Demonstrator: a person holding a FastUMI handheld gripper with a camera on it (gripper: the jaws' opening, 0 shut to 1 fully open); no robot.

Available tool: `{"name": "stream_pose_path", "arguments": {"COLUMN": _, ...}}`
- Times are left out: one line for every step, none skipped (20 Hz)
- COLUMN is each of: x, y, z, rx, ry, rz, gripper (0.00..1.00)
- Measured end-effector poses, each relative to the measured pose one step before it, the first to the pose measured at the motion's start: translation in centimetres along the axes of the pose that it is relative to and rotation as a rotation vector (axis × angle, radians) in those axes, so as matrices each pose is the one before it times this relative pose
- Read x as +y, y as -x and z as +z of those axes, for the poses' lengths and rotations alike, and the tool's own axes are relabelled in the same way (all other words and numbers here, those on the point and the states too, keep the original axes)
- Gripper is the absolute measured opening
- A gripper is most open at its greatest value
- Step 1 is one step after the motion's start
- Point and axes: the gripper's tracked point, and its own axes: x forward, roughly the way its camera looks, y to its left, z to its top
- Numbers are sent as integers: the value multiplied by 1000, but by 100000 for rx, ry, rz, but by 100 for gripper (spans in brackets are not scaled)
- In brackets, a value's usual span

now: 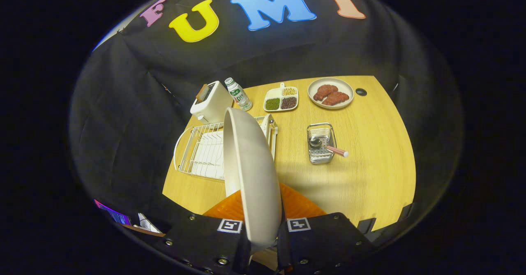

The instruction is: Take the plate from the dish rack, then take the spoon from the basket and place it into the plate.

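A pale plate stands on edge between my fingers, and my gripper is shut on its rim, holding it up above the table. Beyond and left of the plate lies the white wire dish rack. To the right, past the fingers, a small metal basket holds the spoon, whose bowl rests inside and whose pink striped handle pokes out over the basket's right rim.
A white toaster and a small bottle stand behind the rack. Farther back are a divided tray of beans and a plate of meat. An orange mat lies just ahead of the fingers on the wooden table.
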Motion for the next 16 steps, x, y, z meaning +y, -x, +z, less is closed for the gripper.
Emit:
{"name": "stream_pose_path", "arguments": {"x": -601, "y": -207, "z": -983, "rx": 1099, "ry": -2192, "rz": 1601, "gripper": 25}}
{"name": "stream_pose_path", "arguments": {"x": -624, "y": -362, "z": -945, "rx": 1189, "ry": -912, "rz": 1165, "gripper": 25}}
{"name": "stream_pose_path", "arguments": {"x": -687, "y": -526, "z": -981, "rx": 1213, "ry": -325, "rz": 567, "gripper": 25}}
{"name": "stream_pose_path", "arguments": {"x": -754, "y": -506, "z": -932, "rx": 1481, "ry": -194, "rz": 176, "gripper": 25}}
{"name": "stream_pose_path", "arguments": {"x": -740, "y": -540, "z": -919, "rx": 1574, "ry": -12, "rz": -24, "gripper": 25}}
{"name": "stream_pose_path", "arguments": {"x": -853, "y": -650, "z": -917, "rx": 1636, "ry": -74, "rz": -239, "gripper": 25}}
{"name": "stream_pose_path", "arguments": {"x": -680, "y": -870, "z": -794, "rx": 1297, "ry": -603, "rz": 7, "gripper": 25}}
{"name": "stream_pose_path", "arguments": {"x": -577, "y": -911, "z": -748, "rx": 1107, "ry": -1094, "rz": -249, "gripper": 25}}
{"name": "stream_pose_path", "arguments": {"x": -636, "y": -864, "z": -748, "rx": 212, "ry": -1118, "rz": -732, "gripper": 25}}
{"name": "stream_pose_path", "arguments": {"x": -256, "y": -920, "z": -458, "rx": -596, "ry": -1161, "rz": 265, "gripper": 25}}
{"name": "stream_pose_path", "arguments": {"x": 216, "y": -815, "z": -696, "rx": 217, "ry": -494, "rz": 1171, "gripper": 25}}
{"name": "stream_pose_path", "arguments": {"x": -23, "y": -807, "z": -715, "rx": 888, "ry": -462, "rz": 813, "gripper": 25}}
{"name": "stream_pose_path", "arguments": {"x": -233, "y": -790, "z": -858, "rx": 1817, "ry": -978, "rz": 332, "gripper": 25}}
{"name": "stream_pose_path", "arguments": {"x": -192, "y": -688, "z": -624, "rx": 1682, "ry": -538, "rz": 1051, "gripper": 25}}
{"name": "stream_pose_path", "arguments": {"x": -27, "y": -616, "z": -568, "rx": 1106, "ry": -1430, "rz": 1688, "gripper": 26}}
{"name": "stream_pose_path", "arguments": {"x": -73, "y": -517, "z": -167, "rx": 661, "ry": -1680, "rz": 2467, "gripper": 26}}
